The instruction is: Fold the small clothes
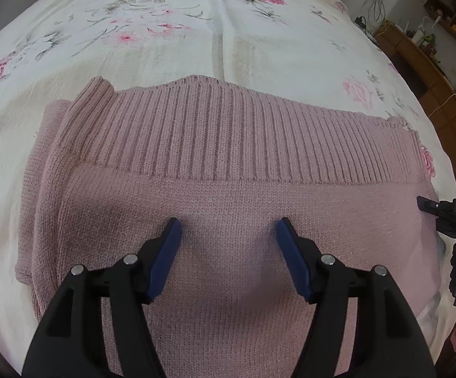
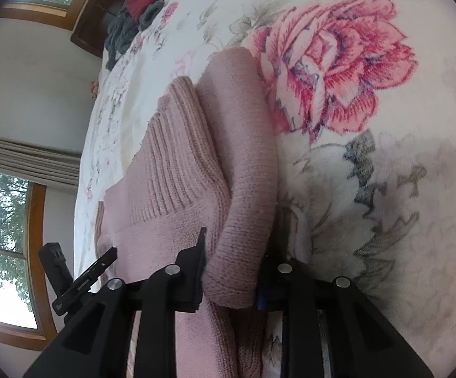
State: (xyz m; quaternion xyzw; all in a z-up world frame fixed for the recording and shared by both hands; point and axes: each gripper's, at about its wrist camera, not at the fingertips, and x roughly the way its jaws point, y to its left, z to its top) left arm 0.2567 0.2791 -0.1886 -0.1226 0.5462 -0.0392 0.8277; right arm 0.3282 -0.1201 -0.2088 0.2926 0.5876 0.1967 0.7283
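A pink knit sweater (image 1: 228, 145) lies folded on the floral bedspread (image 1: 164, 31), its ribbed band on the far side. My left gripper (image 1: 228, 230) hovers open over the plain knit, blue pads (image 1: 168, 252) apart, nothing between them. My right gripper (image 1: 445, 212) shows at the sweater's right edge. In the right wrist view, the right gripper (image 2: 231, 261) is shut on a thick rolled fold of the pink sweater (image 2: 171, 170); the fabric hides its right finger. The left gripper (image 2: 79, 271) appears at the lower left there.
A heap of dark grey and red clothes (image 2: 136, 15) lies at the far end of the bed (image 2: 385, 189). Wooden shelves and a cabinet (image 1: 417, 53) stand beyond the bed's right side. Windows with wooden frames (image 2: 1, 214) are on the other side.
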